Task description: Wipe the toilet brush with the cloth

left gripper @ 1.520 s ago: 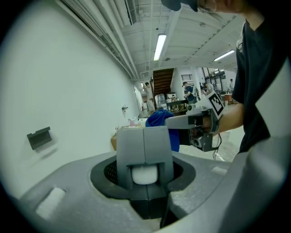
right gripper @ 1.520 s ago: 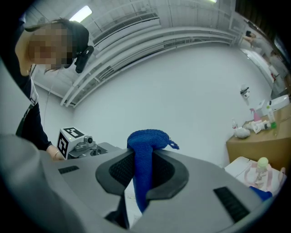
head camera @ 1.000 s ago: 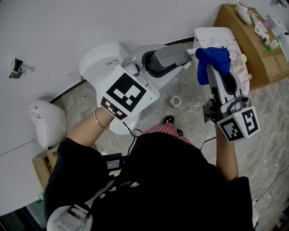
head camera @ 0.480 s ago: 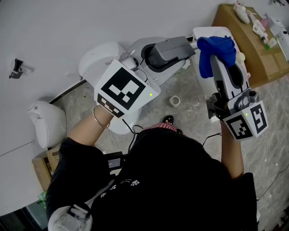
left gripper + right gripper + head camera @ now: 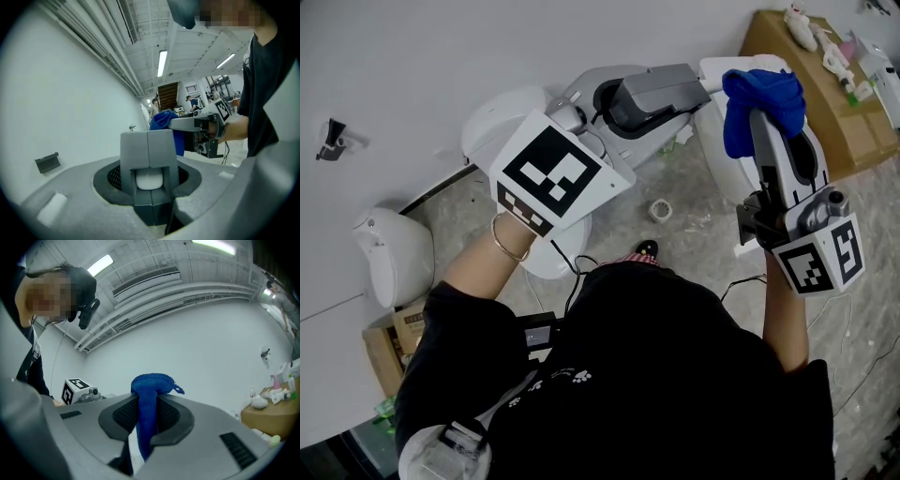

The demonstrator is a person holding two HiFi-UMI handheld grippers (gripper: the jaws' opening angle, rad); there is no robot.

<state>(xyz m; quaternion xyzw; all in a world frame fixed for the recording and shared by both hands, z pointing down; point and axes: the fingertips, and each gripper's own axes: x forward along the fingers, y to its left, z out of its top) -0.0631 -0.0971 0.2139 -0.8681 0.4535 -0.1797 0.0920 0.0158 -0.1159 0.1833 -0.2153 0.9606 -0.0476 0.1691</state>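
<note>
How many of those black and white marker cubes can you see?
2. One marker cube sits on the left tongs, centre-left in the head view; the other cube sits on the right tongs, at lower right. No others show.

toilet brush (image 5: 149,179): only a white stub shows in left tool (image 5: 148,143); rest hidden, probably behind cloth (image 5: 757,101). cloth's lower end disappears between right tool (image 5: 148,401) jaws.
</note>
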